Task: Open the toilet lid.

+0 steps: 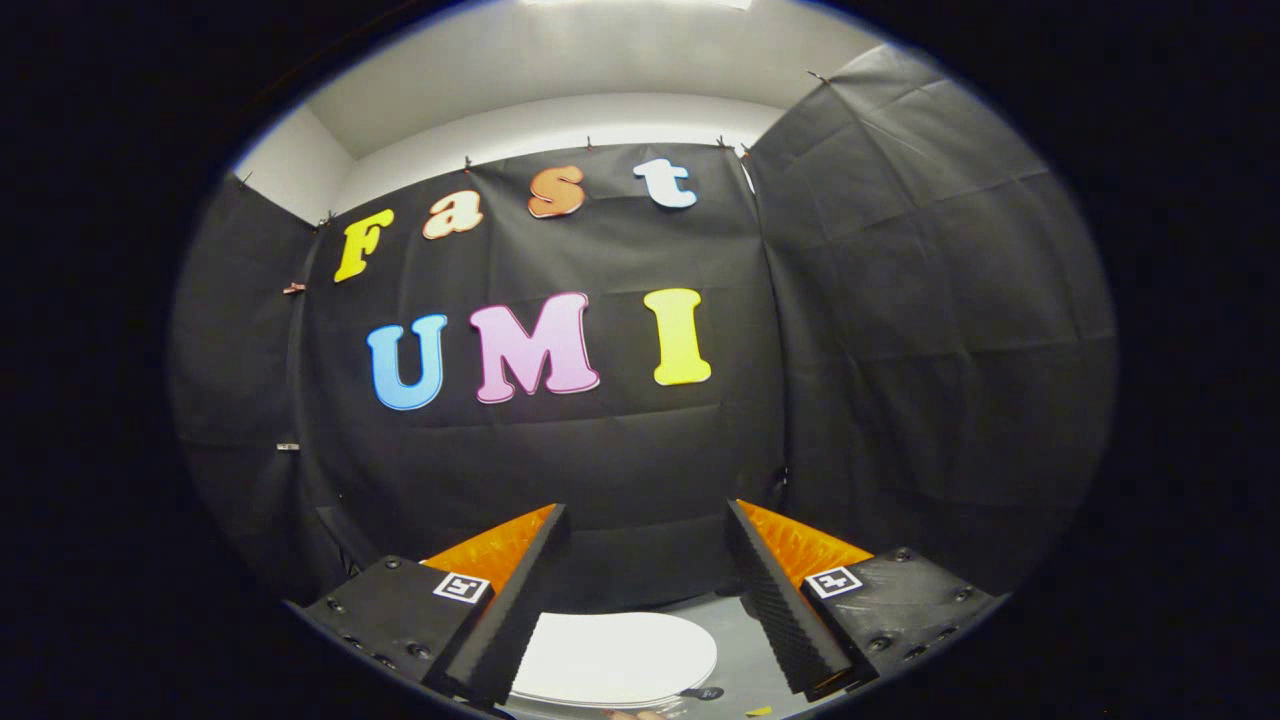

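Claw (647,520) was held up and level, fingers spread wide apart, nothing between them. Both fingers (510,610) rose from the low part of the gripper view, ridged inner faces turned toward each other, each finger base carrying a small square marker tag (461,587).

Toilet lid (615,655) was white, oval, lying flat and closed, down low between the two finger bases and below the fingertips. Left finger overlapped the lid's left edge in the view; contact there could not be told. Right finger stood clear of the lid, with grey floor (735,625) showing between them. A small dark round piece (706,692) sat just beside the lid's near right edge; what it was could not be told. A small yellow scrap (758,711) lay on the floor near it.

Beyond the fingertips hung the black cloth wall (620,450) of the booth, creased, pinned along its top, with another cloth panel (930,300) angling in on the right. White wall and ceiling (560,95) showed above the cloth.
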The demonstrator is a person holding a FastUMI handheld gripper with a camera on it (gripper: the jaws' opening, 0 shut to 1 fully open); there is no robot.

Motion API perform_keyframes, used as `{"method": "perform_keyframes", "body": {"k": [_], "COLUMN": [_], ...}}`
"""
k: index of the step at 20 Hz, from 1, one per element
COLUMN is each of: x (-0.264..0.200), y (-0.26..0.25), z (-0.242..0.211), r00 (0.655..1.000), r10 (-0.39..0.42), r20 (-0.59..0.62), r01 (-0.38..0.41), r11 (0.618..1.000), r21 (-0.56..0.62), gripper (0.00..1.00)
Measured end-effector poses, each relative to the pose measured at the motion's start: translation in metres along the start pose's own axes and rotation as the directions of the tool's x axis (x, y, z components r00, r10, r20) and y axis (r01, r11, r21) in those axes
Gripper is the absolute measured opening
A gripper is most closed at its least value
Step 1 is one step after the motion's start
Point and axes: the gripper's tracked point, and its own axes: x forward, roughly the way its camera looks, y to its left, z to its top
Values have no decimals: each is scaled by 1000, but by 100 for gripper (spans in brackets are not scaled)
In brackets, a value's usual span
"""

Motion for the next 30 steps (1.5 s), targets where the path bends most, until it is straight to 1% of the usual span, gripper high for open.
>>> {"method": "perform_keyframes", "body": {"k": [4, 8, 11, 14, 16, 19, 21, 23, 25, 28, 30], "x": [21, 39, 47, 53, 58, 58, 50, 45, 44, 42, 39], "y": [-49, -93, -117, -138, -150, -167, -169, -167, -168, -167, -164], "z": [-58, -130, -182, -241, -277, -329, -364, -390, -409, -437, -459], "r00": [992, 968, 941, 906, 886, 852, 818, 797, 783, 765, 750], "r10": [-70, -118, -124, -115, -99, -65, -52, -28, 9, 57, 86], "r20": [-101, -222, -315, -408, -454, -519, -573, -604, -622, -641, -656], "r01": [79, 162, 212, 269, 308, 379, 433, 463, 482, 521, 545], "r11": [993, 967, 941, 900, 856, 761, 710, 671, 623, 531, 481], "r21": [93, 195, 264, 344, 416, 527, 555, 580, 616, 669, 687], "gripper": [99, 99, 99, 99, 99, 99, 98, 98, 98, 98, 98]}}
